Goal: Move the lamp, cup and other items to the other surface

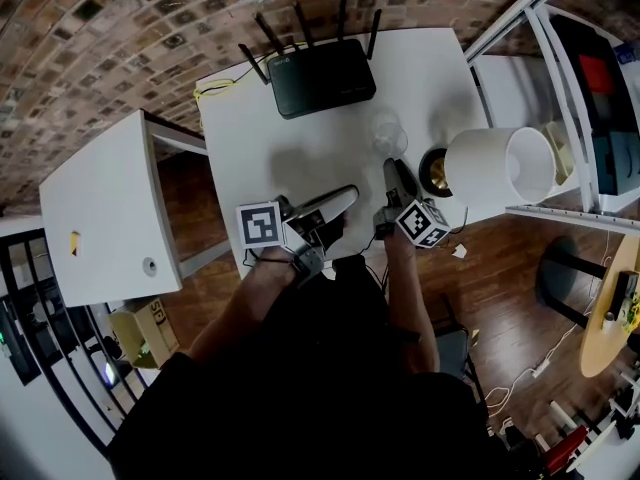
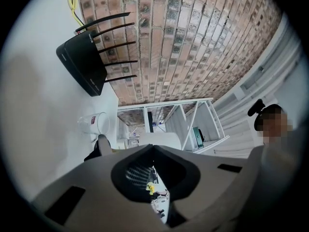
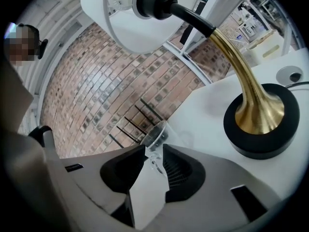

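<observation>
Fingers (image 3: 181,170) of the right gripper (image 3: 154,151) stand partly apart with nothing pressed between them. The clear cup (image 3: 155,133) sits just past their tips, in line with the gap. Some glassy part of it, maybe the handle, seems to reach in between, though I can't say for sure that either pad touches it. The lamp (image 3: 258,117) stands to the right of those fingers, near but apart, with its black foot flat on the desk (image 3: 207,129) and its white shade leaning over above them. Further ahead of the fingers, beyond the cup, is the black router (image 1: 322,78), its aerials up against the brick wall.

On my other side, the left gripper (image 2: 153,148) has its fingers (image 2: 137,173) closed tip to tip on nothing. It hangs over the near edge of the desk, with the cup ahead of it and off to one side.

As I read it, the job has barely begun. Lamp, cup and router are all on the one desk. The second desk (image 1: 110,198), well off to the left of the left fingers, carries none of them; I see only two small marks on its top that I can't identify. My guess is that the cup is the first thing I'm going for, so every carry across is left to do.
</observation>
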A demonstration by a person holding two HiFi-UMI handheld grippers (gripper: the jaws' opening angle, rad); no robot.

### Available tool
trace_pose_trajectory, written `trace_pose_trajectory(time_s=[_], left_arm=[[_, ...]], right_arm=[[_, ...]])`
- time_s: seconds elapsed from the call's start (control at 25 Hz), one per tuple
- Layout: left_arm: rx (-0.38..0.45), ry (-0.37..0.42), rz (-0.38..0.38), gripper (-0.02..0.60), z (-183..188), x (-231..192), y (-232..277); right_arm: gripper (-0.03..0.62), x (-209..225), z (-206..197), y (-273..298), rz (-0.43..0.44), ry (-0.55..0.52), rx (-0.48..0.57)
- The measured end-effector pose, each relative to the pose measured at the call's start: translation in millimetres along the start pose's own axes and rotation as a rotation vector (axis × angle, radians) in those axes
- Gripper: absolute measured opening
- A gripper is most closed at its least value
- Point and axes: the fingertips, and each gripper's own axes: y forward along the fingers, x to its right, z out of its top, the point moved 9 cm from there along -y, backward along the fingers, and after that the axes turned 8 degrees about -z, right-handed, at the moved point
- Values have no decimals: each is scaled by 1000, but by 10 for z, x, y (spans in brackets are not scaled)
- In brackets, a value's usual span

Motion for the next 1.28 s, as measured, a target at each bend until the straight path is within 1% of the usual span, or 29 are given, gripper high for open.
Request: trace_pose_trajectory(time_s=[0.32, 0.44, 0.48, 0.52, 0.56, 0.64, 0.68, 0.8, 0.88, 0.96, 1.12, 1.28], left_arm=[[5, 1, -4, 2, -120, 16, 151], [12, 13, 2, 2, -181, 34, 214], [15, 20, 4, 1, -197, 41, 234], [17, 28, 6, 2, -212, 48, 254], [20, 37, 8, 2, -228, 54, 275], [28, 51, 16, 2, -270, 66, 316], [34, 56, 21, 2, -296, 77, 331], [64, 72, 39, 2, -378, 133, 339], [82, 91, 50, 2, -436, 188, 331], [98, 114, 51, 2, -503, 256, 327], [127, 150, 57, 2, -616, 384, 267], [152, 171, 50, 2, -668, 510, 118]], right_arm=[[135, -46, 215, -239, 100, 218, 8], [133, -90, 262, -354, 179, 321, 12], [126, -101, 274, -393, 198, 354, 10], [98, -109, 292, -439, 207, 376, 6], [91, -124, 321, -486, 219, 389, 3], [34, -193, 404, -567, 281, 405, 6], [20, -241, 448, -599, 322, 412, 7], [20, -406, 555, -661, 438, 430, -10], [20, -501, 605, -698, 492, 441, -29], [20, -583, 646, -744, 533, 447, -50], [19, -774, 717, -841, 601, 417, -79], [18, -980, 720, -968, 637, 413, -91]])
